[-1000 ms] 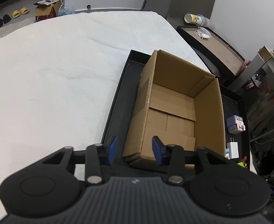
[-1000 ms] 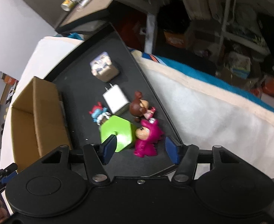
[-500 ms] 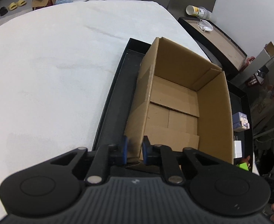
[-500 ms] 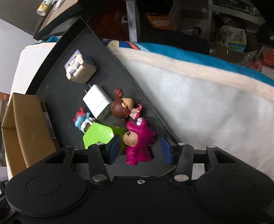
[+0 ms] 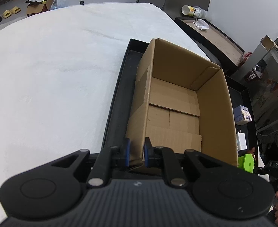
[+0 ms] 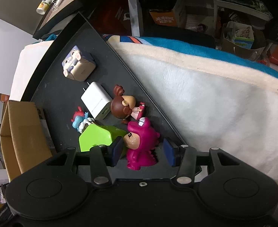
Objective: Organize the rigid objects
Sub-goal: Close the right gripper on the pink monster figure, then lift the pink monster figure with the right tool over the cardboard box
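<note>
Cardboard box (image 5: 178, 102) wall pinched by left gripper (image 5: 136, 152); right gripper (image 6: 142, 151) wide, straddling magenta figurine (image 6: 140, 143), green block (image 6: 99, 137) crowding.

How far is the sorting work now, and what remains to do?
Done: nothing is packed yet; the cardboard box is empty. In hand: the left claw is shut on the box's near corner wall, and the open right claw straddles the pink dinosaur figure without gripping it. Left: that figure, the green block, the brown-haired figure, the white charger, the blue figure and the cube toy all lie on the black tray.
</note>
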Motion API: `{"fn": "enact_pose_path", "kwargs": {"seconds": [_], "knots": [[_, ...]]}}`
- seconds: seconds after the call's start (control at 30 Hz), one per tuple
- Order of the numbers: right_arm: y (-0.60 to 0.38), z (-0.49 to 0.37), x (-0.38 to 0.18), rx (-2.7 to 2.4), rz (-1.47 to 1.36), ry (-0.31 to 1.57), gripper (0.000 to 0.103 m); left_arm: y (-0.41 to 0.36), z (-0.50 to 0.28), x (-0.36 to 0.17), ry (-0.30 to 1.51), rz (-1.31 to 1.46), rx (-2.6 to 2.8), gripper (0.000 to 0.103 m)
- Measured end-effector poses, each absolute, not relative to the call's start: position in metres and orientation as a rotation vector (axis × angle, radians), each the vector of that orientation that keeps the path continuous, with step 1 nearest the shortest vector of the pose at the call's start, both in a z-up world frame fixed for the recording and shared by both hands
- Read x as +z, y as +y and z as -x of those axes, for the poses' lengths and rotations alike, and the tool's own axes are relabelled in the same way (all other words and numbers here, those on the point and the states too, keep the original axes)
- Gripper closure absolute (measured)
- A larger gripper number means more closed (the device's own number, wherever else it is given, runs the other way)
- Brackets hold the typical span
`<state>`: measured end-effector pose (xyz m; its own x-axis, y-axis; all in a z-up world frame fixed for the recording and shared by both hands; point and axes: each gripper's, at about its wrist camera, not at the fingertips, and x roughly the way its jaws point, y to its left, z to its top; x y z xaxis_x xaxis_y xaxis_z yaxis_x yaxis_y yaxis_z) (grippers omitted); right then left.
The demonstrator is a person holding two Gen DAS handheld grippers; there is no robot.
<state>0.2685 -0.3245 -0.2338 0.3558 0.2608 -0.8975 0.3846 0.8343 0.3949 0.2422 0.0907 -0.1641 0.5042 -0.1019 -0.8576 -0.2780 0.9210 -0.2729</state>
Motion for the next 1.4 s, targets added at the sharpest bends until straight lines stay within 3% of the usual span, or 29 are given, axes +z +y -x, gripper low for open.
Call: {"fn": "enact_pose_path", "kwargs": {"seconds": [0.47,1.4], "knots": [[-0.308,-0.269,-0.241,-0.065,-0.538,1.229,0.06,0.106,-0.21,-0.172,0.947,0.474,0.084,0.089],[-0.284,-0.246,-0.154,-0.059,-0.454,1.092,0.06,0.111,-0.205,-0.17,0.946,0.513,0.1,0.087]]}}
